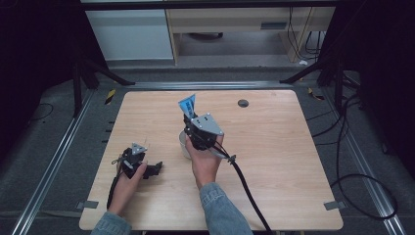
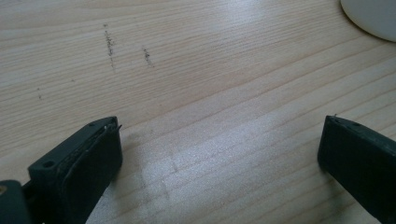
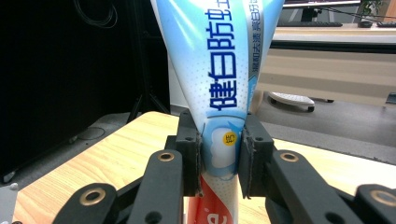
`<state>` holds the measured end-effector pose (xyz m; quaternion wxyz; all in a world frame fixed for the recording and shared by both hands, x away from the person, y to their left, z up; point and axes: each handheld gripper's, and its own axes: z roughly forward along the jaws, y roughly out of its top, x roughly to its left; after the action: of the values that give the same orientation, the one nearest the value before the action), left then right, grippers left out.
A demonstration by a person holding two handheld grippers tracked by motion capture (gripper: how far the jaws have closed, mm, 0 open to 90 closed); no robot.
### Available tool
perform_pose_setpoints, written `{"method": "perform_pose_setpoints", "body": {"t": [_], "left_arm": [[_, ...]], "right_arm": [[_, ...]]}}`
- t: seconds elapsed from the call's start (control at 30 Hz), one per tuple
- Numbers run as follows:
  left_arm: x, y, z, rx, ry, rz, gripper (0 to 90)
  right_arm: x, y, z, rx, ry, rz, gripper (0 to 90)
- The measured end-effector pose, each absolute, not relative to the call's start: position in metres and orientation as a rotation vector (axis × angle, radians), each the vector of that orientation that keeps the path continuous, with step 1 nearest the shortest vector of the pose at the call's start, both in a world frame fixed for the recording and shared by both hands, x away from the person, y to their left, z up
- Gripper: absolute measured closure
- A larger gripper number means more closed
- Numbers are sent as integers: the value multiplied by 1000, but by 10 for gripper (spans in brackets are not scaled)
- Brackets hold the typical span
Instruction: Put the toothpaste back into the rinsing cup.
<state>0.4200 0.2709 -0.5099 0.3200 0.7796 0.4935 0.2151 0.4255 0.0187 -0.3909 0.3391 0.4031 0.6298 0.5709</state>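
You had the right gripper (image 3: 219,154) clamped on the blue-and-white plastic toothpaste tube (image 3: 219,60), jaws pinching it low with the crimped end up, above the white round cup (image 1: 185,145) at mid-bench, probably to stand it inside. Your left gripper (image 2: 219,154) rested near-left on the wooden bench (image 1: 274,161), jaws wide and empty, likely waiting.

Table (image 1: 274,161): tube (image 3: 219,93) upright between jaws of right gripper (image 1: 192,116), near table centre. Cup (image 1: 184,146) on table directly below that gripper. Left gripper (image 1: 155,169) low over table, left of and nearer than cup; cup just beside it.
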Motion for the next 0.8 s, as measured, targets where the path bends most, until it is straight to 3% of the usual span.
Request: {"method": "perform_pose_setpoints", "body": {"t": [0.8], "left_arm": [[420, 271, -510, 2052, 1296, 564, 0]], "right_arm": [[432, 17, -416, 1116, 1654, 1471, 732]]}}
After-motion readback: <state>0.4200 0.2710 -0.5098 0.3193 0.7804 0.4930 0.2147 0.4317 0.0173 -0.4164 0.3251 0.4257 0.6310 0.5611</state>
